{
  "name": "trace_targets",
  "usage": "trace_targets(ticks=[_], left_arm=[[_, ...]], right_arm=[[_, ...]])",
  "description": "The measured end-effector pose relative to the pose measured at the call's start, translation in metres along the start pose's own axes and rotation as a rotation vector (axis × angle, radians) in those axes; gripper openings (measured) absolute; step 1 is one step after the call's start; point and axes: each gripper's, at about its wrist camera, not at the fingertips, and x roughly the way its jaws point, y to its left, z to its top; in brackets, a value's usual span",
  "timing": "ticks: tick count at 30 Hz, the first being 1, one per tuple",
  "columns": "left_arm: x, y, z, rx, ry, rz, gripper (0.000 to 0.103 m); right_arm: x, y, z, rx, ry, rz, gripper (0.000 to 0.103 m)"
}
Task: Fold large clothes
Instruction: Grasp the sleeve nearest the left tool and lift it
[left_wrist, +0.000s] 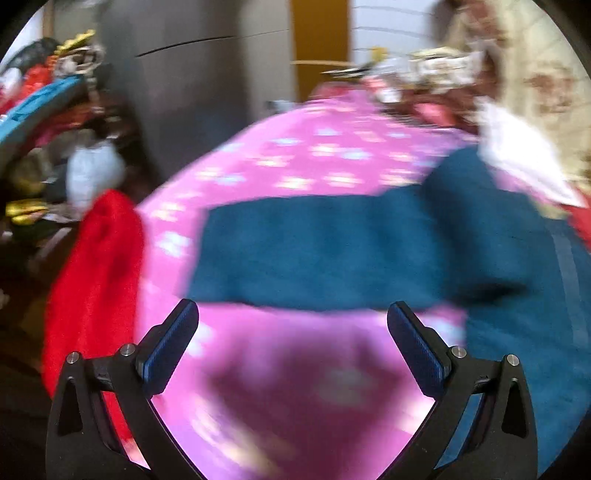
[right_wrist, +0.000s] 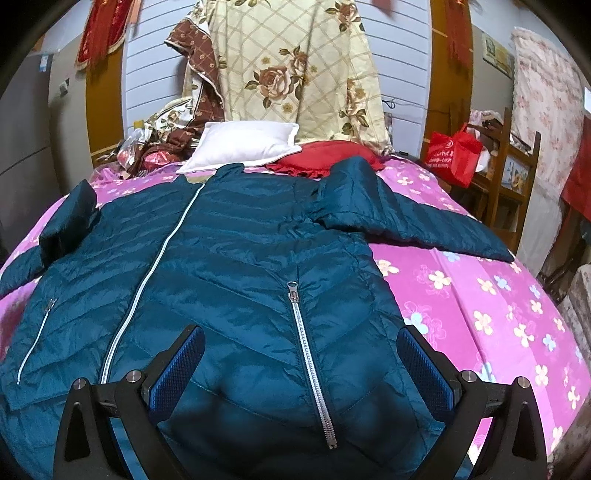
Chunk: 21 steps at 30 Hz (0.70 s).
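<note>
The teal quilted jacket (right_wrist: 236, 258) is lying front-up and zipped on the pink flowered bedsheet (right_wrist: 480, 295), one sleeve (right_wrist: 413, 218) reaching toward 2 o'clock, its hem running out of frame at 6 o'clock and its other sleeve (left_wrist: 314, 251) showing only as a blurred band in the left wrist view. The right gripper (right_wrist: 300, 365) is hovering wide open over the lower front, gripping nothing, and the left gripper (left_wrist: 293, 332) is likewise gaping empty above bare sheet. A white pillow (right_wrist: 243, 147) and red cushion (right_wrist: 325, 157) are sitting at 12 o'clock, a red bag (right_wrist: 452, 155) at 2 o'clock, and a red cloth (left_wrist: 96, 280), smeared by blur, at 9 o'clock.
</note>
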Motion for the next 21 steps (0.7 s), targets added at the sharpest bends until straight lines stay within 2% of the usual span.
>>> trace_targets(ticks=[2, 4, 6, 14, 16, 18, 19, 20, 21], left_arm=[[0.034, 0.018, 0.008, 0.025, 0.044, 0.06, 0.103], [0.066, 0.033, 0.013, 0.026, 0.101, 0.063, 0.102], [0.087, 0.045, 0.016, -0.004, 0.125, 0.06, 0.103], [0.119, 0.035, 0.017, -0.034, 0.176, -0.109, 0.102], [0.117, 0.034, 0.016, -0.042, 0.159, -0.117, 0.101], [0.112, 0.026, 0.016, -0.003, 0.122, -0.144, 0.084], [0.11, 0.024, 0.017, 0.009, 0.114, -0.154, 0.067], [0.108, 0.021, 0.019, 0.018, 0.11, -0.171, 0.044], [0.106, 0.018, 0.021, 0.023, 0.112, -0.19, 0.033]], right_arm=[[0.001, 0.001, 0.0, -0.011, 0.005, -0.003, 0.103], [0.002, 0.005, -0.001, -0.026, 0.01, -0.007, 0.103], [0.004, 0.008, -0.001, -0.042, 0.014, -0.013, 0.103], [0.013, 0.017, -0.004, -0.081, 0.044, -0.03, 0.103], [0.014, 0.018, -0.004, -0.088, 0.047, -0.032, 0.103], [0.015, 0.02, -0.005, -0.094, 0.052, -0.035, 0.103], [0.016, 0.02, -0.005, -0.097, 0.056, -0.036, 0.103], [0.017, 0.02, -0.006, -0.099, 0.059, -0.036, 0.103], [0.017, 0.02, -0.006, -0.1, 0.06, -0.037, 0.103]])
